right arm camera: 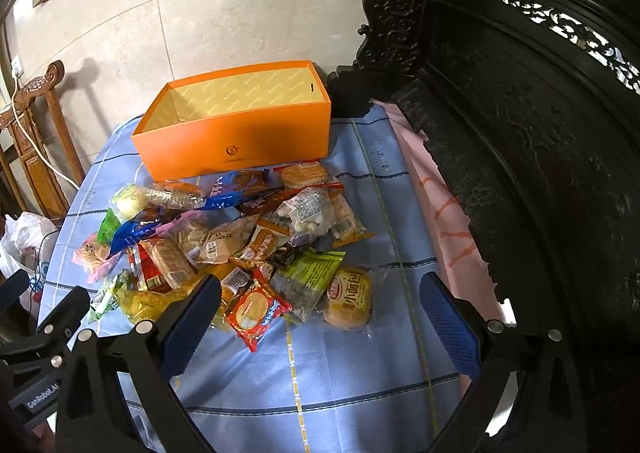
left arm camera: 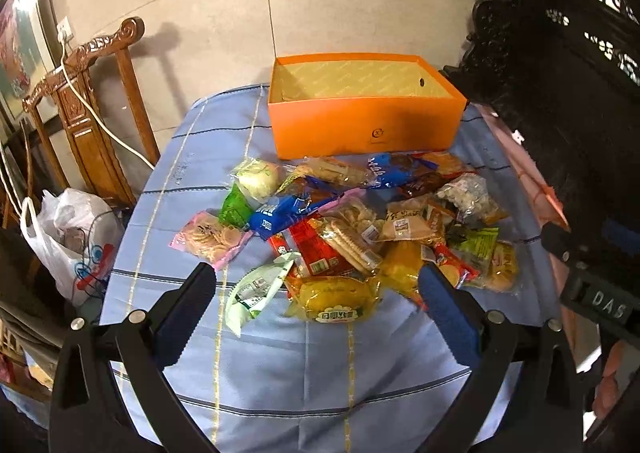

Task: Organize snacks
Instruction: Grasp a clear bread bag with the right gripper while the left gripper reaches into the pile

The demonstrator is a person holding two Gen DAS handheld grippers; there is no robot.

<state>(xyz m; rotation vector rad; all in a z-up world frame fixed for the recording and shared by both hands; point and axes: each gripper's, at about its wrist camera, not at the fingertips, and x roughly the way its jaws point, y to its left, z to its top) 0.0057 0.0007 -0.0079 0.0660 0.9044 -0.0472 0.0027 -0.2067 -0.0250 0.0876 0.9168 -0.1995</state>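
The left gripper (left arm camera: 316,285) is released, both fingers wide apart and holding nothing. Between its fingertips, at 12 o'clock, lies the yellow snack packet (left arm camera: 334,299), long axis from 9 to 3 o'clock. The right gripper (right arm camera: 320,293), also released, has the small bread bun packet (right arm camera: 349,302) at 12 o'clock. The empty orange box (left arm camera: 362,125) stands beyond the snack pile (left arm camera: 360,213), at 12 o'clock.

Left hand-held gripper (left arm camera: 316,295) jaws spread wide, empty; right hand-held gripper (right arm camera: 320,303) likewise.

Snack pile (left arm camera: 352,221) blocks orange box (left arm camera: 360,125) (open-topped).
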